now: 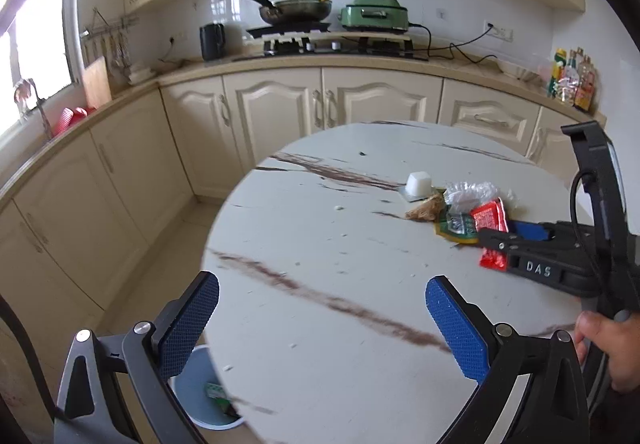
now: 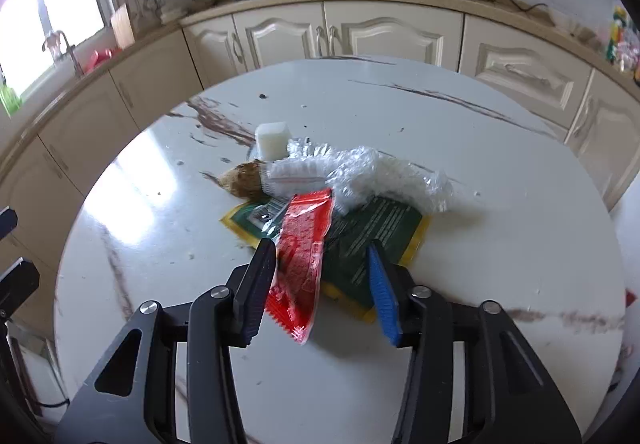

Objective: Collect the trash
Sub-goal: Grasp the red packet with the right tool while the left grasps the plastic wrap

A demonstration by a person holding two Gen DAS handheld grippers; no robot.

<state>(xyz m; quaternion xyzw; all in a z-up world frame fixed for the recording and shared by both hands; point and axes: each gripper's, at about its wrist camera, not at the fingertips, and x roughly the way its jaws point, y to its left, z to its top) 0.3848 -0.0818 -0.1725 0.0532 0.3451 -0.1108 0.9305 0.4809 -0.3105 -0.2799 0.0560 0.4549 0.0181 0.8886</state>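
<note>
Trash pile: a red wrapper [image 2: 302, 264], a green packet [image 2: 372, 232], clear crumpled plastic [image 2: 384, 180], a brown scrap [image 2: 244, 180] and a small white cup [image 2: 273, 140] lie together on the round table [image 2: 160, 244].
Right gripper [image 2: 322, 284]: half closed around the red wrapper; the left pad is at its edge, the blue pad stands apart over the green packet.
Left gripper [image 1: 322, 324]: wide, nothing between the fingers, over bare table.
Bin [image 1: 192, 392]: on the floor, beside the table edge.
Risk: the thin wrapper may slide or fold away, because only one side is touched.
Risk: the green packet may come up too and fall before the bin.
</note>
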